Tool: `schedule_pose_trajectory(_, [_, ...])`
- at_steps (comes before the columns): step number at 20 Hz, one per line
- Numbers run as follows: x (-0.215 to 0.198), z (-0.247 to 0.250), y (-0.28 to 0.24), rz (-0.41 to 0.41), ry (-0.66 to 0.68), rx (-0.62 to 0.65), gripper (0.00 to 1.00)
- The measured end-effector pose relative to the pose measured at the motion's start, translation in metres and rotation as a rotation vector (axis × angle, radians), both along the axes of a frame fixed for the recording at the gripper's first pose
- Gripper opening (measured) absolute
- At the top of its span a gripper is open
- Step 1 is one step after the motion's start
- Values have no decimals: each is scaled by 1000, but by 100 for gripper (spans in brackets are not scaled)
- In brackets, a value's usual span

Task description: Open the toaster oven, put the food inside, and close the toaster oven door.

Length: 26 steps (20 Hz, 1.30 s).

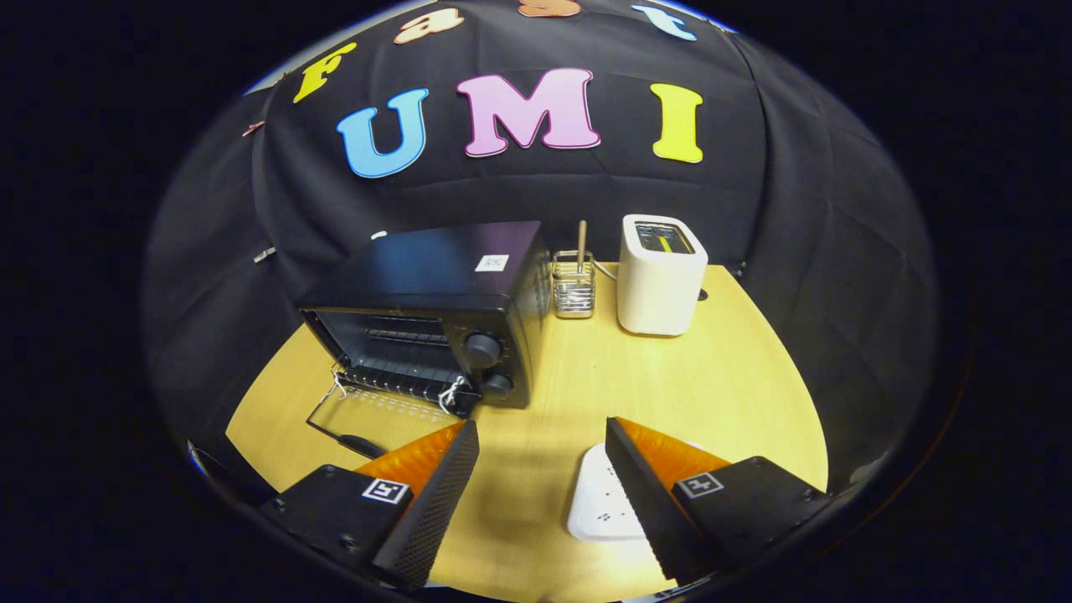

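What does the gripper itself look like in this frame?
The gripper has two wedge-shaped fingers that taper to narrow tips. Their inner faces are black with a fine dotted grip texture, and their upper faces are translucent orange. Each finger sits on a black block bearing a small square black-and-white marker. No cables show.

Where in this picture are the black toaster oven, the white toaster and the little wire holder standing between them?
toaster oven [435, 268]: gripper view, on its dark top panel.
white toaster [657, 293]: gripper view, on its front wall.
wire holder [574, 293]: gripper view, on its wire side, below the stick standing in it.
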State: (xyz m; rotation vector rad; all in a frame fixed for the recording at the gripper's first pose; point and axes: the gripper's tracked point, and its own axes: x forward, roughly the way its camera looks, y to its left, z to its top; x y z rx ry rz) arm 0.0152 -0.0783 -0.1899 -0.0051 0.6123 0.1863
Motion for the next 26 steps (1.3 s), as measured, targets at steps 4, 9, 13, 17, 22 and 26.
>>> schedule_pose_trajectory(4, [3,-1,-46,-6,10,-46,100])
schedule_pose_trajectory(9, [1,-30,-100,-73,117,-22,100])
schedule_pose_trajectory(13, [-2,-61,-135,-102,200,-16,100])
schedule_pose_trajectory(17, [-10,-97,-162,-65,300,-45,100])
schedule_pose_trajectory(22, [-26,-137,-170,-38,450,21,100])
schedule_pose_trajectory(26, [-38,-151,-172,1,510,-10,100])
